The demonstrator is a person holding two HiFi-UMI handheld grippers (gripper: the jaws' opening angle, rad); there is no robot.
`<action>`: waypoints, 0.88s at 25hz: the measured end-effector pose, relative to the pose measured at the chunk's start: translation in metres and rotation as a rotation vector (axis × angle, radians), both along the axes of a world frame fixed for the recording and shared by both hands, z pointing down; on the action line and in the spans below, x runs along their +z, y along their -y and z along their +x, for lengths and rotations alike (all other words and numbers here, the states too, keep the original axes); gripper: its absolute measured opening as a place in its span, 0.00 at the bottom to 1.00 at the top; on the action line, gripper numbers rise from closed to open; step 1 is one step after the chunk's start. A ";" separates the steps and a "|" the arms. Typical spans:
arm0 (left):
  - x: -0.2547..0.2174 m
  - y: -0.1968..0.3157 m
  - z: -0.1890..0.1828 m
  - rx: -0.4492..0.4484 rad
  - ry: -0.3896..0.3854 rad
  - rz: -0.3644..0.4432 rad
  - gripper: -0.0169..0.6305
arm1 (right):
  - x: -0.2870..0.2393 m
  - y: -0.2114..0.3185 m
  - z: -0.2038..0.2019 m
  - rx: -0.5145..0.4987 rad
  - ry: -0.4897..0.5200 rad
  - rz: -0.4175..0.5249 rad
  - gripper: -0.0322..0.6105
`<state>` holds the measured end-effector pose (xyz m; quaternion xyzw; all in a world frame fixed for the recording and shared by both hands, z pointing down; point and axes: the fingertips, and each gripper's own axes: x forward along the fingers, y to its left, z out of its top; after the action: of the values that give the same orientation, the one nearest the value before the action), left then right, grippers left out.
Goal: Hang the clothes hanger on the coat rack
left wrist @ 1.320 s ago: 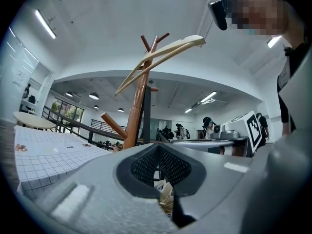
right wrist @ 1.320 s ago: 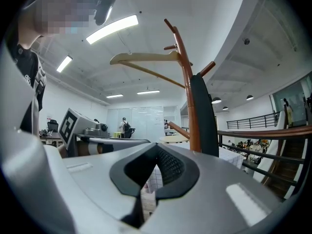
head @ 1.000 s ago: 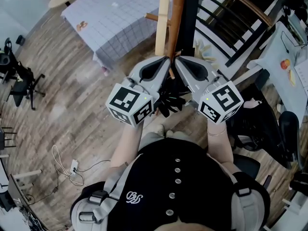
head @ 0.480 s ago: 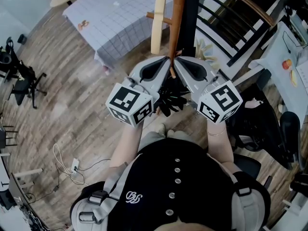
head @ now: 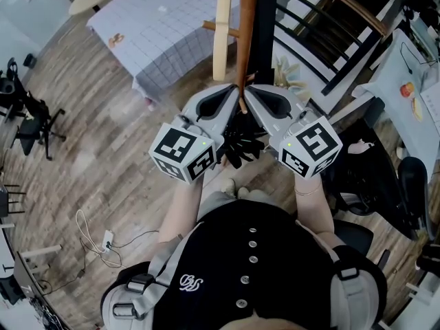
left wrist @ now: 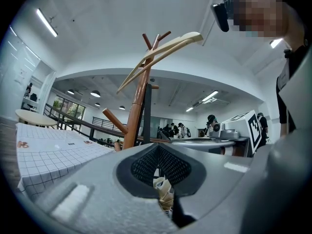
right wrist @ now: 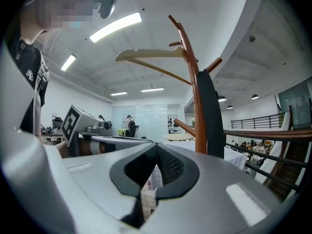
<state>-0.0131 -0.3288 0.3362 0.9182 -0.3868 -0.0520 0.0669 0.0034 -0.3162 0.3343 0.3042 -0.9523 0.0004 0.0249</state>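
Since a second ago: we see the hanger (head: 222,29) and the coat rack (head: 247,19) slide a little to the left in the head view, while the left tongs (head: 236,89) and the right tongs (head: 250,89) keep their places side by side.
Left tongs: shut, with the tips pressed together and nothing between them.
Right tongs: we read these as closed too, with the tips meeting and nothing held.
Both tongs: we hold them level in front of our chest, noses almost touching each other, just before the rack's pole.
Hanger: pale wood, up at the top of the coat rack among its upper pegs, well above both tongs and touched by neither.
Coat rack: a brown wooden pole with angled pegs and a dark post (head: 270,19) just beside it.
Bench (head: 158,40): draped in a checked cloth, to the left beyond the rack.
Railing (head: 344,26): dark bars to the right of the rack.
Floor (head: 103,150): wood planks, with a white cable (head: 89,236) lying at the lower left.
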 end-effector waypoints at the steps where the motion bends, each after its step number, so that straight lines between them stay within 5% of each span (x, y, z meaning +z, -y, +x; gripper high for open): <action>1: 0.001 0.000 0.000 0.001 0.001 -0.002 0.02 | 0.000 -0.001 0.000 0.002 -0.008 0.004 0.05; 22: 0.005 -0.003 0.003 0.014 0.001 -0.009 0.02 | 0.002 -0.001 0.005 0.041 -0.021 0.008 0.05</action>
<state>-0.0104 -0.3256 0.3409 0.9206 -0.3807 -0.0491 0.0713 0.0086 -0.3147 0.3367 0.3238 -0.9455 -0.0063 0.0338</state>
